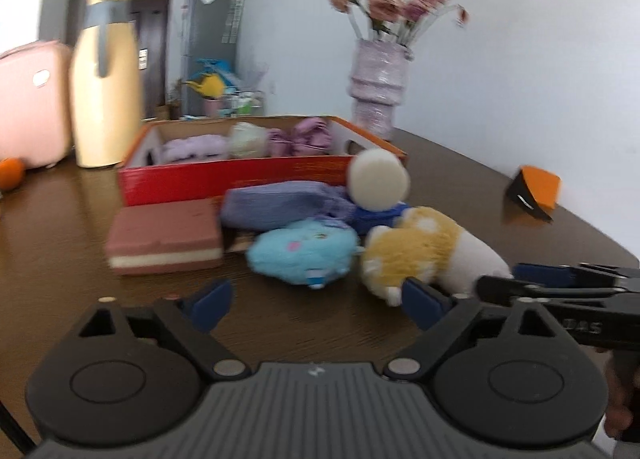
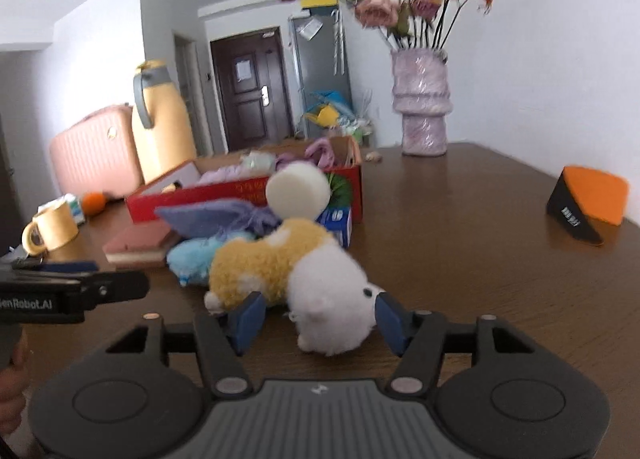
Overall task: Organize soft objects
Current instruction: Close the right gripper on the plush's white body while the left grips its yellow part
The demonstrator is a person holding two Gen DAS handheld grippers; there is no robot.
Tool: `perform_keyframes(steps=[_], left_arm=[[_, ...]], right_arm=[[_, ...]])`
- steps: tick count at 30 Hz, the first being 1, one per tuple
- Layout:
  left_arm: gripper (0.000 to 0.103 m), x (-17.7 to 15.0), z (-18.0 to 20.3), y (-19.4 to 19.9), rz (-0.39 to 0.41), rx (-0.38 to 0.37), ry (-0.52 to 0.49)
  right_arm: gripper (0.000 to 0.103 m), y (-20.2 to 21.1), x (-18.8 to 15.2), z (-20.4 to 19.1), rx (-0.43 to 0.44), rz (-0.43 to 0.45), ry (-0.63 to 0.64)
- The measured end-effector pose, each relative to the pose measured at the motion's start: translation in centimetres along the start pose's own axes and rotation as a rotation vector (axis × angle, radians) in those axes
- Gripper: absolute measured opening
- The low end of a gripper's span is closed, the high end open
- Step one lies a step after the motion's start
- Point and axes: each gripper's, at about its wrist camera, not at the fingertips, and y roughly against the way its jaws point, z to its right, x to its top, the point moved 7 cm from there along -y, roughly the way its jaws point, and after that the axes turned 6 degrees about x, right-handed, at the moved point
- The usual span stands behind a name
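Right claw [image 2: 318, 317] gapes wide around the plush dog's [image 2: 296, 279] white head; light, squashy stuff, best pinched mid-body. Left claw [image 1: 316, 305] hangs wide, empty.

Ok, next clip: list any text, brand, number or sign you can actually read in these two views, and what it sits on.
"enRobot.AI": on the body of the left gripper, cut off at the frame edge in the right wrist view.
Mirrored, blurred letters on the right gripper body: not readable.
White print on the orange and black wedge: too small.
Print on the red box front, the blue carton, notices on the door and fridge: blurred, unreadable.
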Motion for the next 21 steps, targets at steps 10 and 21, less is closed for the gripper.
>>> perform_keyframes(steps=[10,21], left_arm=[[0.057,2.0,4.0,-4.6,-0.065,-0.13,0.03],[0.034,1.7,4.6,-4.8,-0.081,-0.153,0.038]], right_arm=[[0.07,-2.8,0.6,2.0,0.062,-0.046,0.025],[0.057,-4.2,1.4,3.3,0.153,-0.122,-0.038]])
